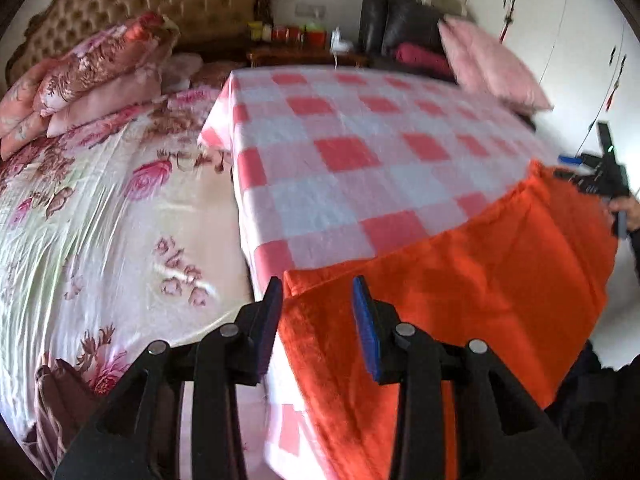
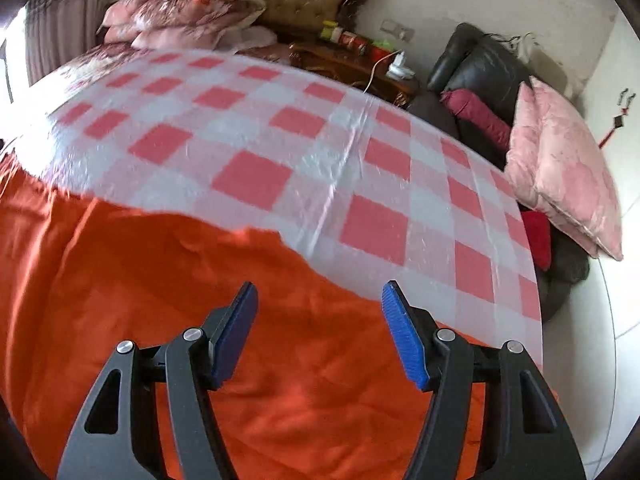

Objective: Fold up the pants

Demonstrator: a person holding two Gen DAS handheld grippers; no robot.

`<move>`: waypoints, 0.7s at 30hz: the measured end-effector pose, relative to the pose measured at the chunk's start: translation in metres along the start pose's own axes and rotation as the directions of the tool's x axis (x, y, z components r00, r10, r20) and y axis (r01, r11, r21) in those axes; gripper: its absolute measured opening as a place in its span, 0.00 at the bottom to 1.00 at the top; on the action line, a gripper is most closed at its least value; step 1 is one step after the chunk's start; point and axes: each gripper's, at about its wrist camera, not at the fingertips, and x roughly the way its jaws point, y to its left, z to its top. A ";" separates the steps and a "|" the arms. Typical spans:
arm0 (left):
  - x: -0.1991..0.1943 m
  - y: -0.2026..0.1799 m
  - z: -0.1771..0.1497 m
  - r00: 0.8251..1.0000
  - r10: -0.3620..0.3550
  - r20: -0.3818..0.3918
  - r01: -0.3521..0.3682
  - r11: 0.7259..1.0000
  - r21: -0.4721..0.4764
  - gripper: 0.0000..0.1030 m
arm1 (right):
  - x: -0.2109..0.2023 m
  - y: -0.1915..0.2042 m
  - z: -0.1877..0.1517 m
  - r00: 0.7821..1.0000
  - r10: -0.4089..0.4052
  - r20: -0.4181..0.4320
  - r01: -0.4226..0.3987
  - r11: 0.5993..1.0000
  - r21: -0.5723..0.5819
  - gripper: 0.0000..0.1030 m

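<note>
Orange fleece pants (image 1: 460, 300) lie spread on the near part of a table with a red-and-white checked cloth (image 1: 340, 152). In the right wrist view the pants (image 2: 180, 320) fill the lower half of the frame over the cloth (image 2: 280, 152). My left gripper (image 1: 316, 292) is open and empty, hovering over the pants' left corner at the table's edge. My right gripper (image 2: 318, 296) is open and empty above the pants near their far edge. It also shows in the left wrist view (image 1: 592, 172) at the pants' right end.
A bed with a floral cover (image 1: 100, 220) and stacked pillows (image 1: 92, 76) stands left of the table. A pink cushion (image 2: 560, 168) and a dark sofa (image 2: 476, 72) are at the far right. A wooden nightstand (image 1: 304, 54) holds bottles.
</note>
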 end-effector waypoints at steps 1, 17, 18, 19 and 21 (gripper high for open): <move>0.004 0.003 0.000 1.000 0.016 -0.008 -0.016 1.000 0.005 0.35 | 0.002 -0.005 -0.002 1.000 0.009 -0.017 -0.009 1.000 -0.005 0.49; 0.001 0.034 -0.007 0.985 -0.160 0.059 0.165 0.982 -0.087 0.39 | 0.030 0.000 0.036 0.941 0.329 -0.078 -0.334 0.940 -0.073 0.71; -0.002 0.037 -0.008 0.984 -0.167 0.066 0.172 0.981 -0.092 0.39 | 0.035 -0.003 0.034 0.921 0.378 -0.093 -0.384 0.922 -0.056 0.70; -0.003 0.041 -0.008 0.983 -0.171 0.069 0.177 0.979 -0.099 0.38 | 0.038 -0.005 0.032 0.909 0.404 -0.100 -0.410 0.911 -0.046 0.68; -0.004 0.051 -0.007 0.978 -0.194 0.076 0.202 0.972 -0.122 0.38 | 0.041 -0.002 0.029 0.902 0.420 -0.098 -0.426 0.903 -0.056 0.44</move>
